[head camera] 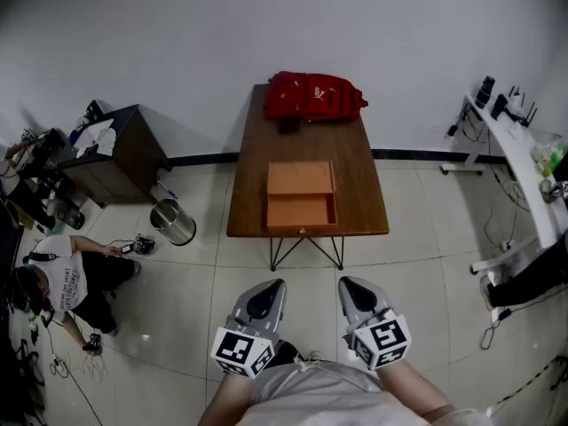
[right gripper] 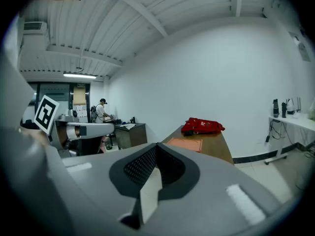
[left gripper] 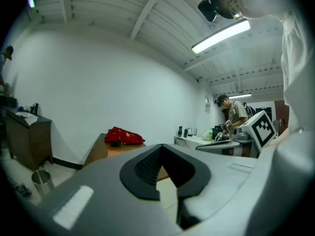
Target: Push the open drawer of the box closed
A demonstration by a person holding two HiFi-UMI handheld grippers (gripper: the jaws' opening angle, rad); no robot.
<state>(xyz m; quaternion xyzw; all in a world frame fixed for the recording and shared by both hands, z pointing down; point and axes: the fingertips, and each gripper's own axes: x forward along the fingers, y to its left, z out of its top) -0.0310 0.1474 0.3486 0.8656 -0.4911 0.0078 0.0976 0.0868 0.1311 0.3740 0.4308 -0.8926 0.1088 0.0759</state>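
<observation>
Two empty tongs pressed together, the left gripper (head camera: 269, 287) and right gripper (head camera: 349, 286), hang well short of the table (head camera: 357, 149) where the box (head camera: 301, 177) sits, drawer (head camera: 302, 211) open toward the person; the approach seems not yet made, a reach to the drawer front next.

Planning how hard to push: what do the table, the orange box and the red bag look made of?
Table: brown wood or laminate, faint sheen. Orange box: matte, even colour, perhaps plastic or painted board; unclear which. Red bag: soft fabric, going by its slumped folds.
</observation>
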